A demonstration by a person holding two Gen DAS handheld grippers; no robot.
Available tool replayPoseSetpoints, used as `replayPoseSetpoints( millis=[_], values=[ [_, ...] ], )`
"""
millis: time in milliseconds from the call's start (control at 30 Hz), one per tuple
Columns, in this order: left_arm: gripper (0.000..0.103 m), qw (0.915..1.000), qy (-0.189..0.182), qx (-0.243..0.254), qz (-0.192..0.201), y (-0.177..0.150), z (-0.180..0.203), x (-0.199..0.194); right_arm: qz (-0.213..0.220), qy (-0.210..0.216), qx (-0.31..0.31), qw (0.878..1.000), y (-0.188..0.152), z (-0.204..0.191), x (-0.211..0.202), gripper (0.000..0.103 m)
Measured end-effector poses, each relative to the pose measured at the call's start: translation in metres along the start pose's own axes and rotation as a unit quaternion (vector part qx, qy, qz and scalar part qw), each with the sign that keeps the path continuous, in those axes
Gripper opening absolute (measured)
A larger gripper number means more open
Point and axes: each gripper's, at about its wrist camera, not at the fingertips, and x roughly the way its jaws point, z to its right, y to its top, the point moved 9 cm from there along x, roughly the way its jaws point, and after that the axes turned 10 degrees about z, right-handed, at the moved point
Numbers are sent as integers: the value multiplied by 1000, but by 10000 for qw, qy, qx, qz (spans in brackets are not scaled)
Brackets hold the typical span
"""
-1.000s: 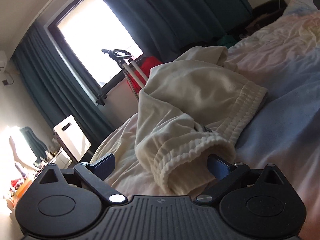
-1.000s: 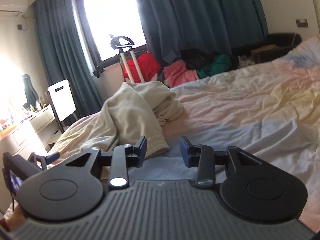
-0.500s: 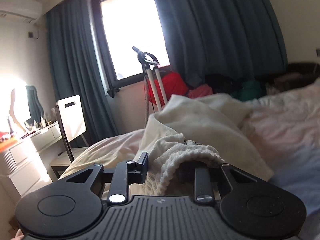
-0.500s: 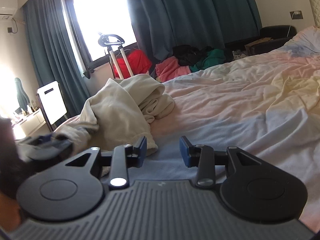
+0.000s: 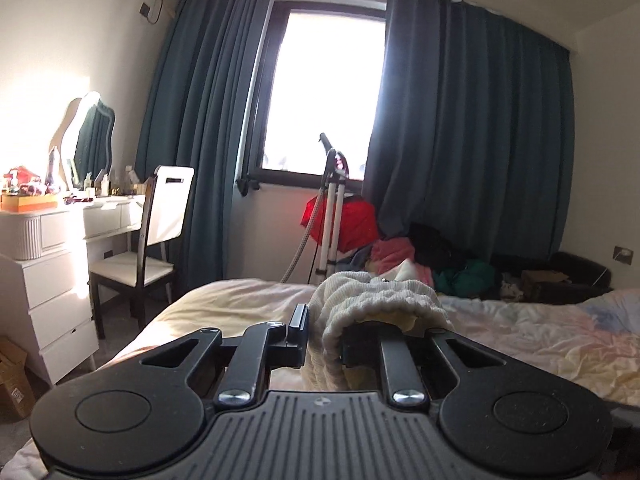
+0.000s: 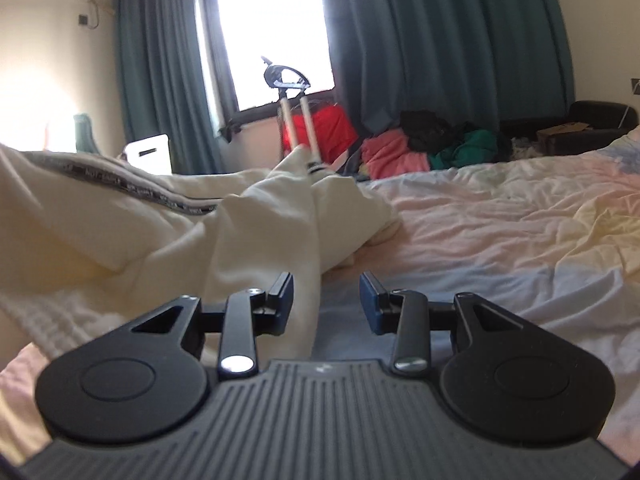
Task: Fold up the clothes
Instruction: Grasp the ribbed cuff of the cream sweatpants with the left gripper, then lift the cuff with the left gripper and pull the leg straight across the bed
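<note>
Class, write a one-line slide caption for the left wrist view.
Left gripper shut on the ribbed cuff of a cream garment, lifted above the bed.

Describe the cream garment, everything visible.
The cream fleece-like garment is crumpled and unfolded, sprawled on the wrinkled pastel bedsheet. One ribbed, elasticated knit cuff is pinched in the left gripper, bunched over its fingers and raised off the bed. The right wrist view shows a grey band with dark lettering along a seam, and a fold draping toward the open right gripper, which holds nothing.
</note>
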Motion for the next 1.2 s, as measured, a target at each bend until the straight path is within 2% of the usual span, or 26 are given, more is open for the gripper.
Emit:
replayPoseSetpoints(
  millis=[100,267,300,333,400,433,533,600,667,733,800,900,1000,1067,1133,1200],
  values=[
    [16,9996,34,-212,-174,-1,-33,-26,-292,170,-151,9993,-13,-19,-9,41],
    [14,9935,483,-342,-970,-33,-89,-12,-941,449,-501,9933,-42,-46,-22,43],
    [15,9913,572,-368,-1128,-39,-100,-9,-1023,501,-544,9920,-45,-50,-25,48],
    [15,9889,654,-375,-1281,-45,-110,-7,-1091,544,-572,9909,-48,-54,-28,58],
    [27,9867,661,10,-1483,-50,-114,-9,-1212,622,-612,9888,-53,-60,-37,72],
    [30,9854,622,280,-1558,-53,-111,-11,-1273,661,-633,9876,-55,-63,-41,76],
    [35,9825,452,945,-1542,-58,-98,-27,-1498,719,-622,9841,-65,-69,-49,77],
    [47,9788,346,1385,-1466,-57,-89,-30,-1563,623,-705,9832,-70,-69,-45,77],
    [55,9748,280,1747,-1356,-55,-77,-35,-1627,528,-788,9821,-76,-68,-41,76],
    [56,9698,122,2102,-1233,-53,-63,-35,-1692,432,-871,9808,-81,-67,-37,75],
    [56,9638,113,2434,-1084,-54,-54,-34,-1756,336,-953,9793,-86,-66,-33,69],
    [56,9523,175,2908,-907,-58,-44,-30,-1441,107,-657,9873,-73,-57,-30,59],
    [54,9367,100,3408,-799,-67,-33,-26,-1248,-31,-622,9902,-68,-54,-26,58],
    [53,9328,41,3529,-727,-71,-27,-21,-1381,-24,-653,9883,-75,-56,-18,58],
    [53,9293,-16,3634,-658,-74,-21,-16,-1602,44,-646,9850,-88,-59,-9,50],
    [51,9382,-35,3397,-659,-73,-23,-9,-1489,78,-814,9855,-90,-64,-6,49]
  ],
)
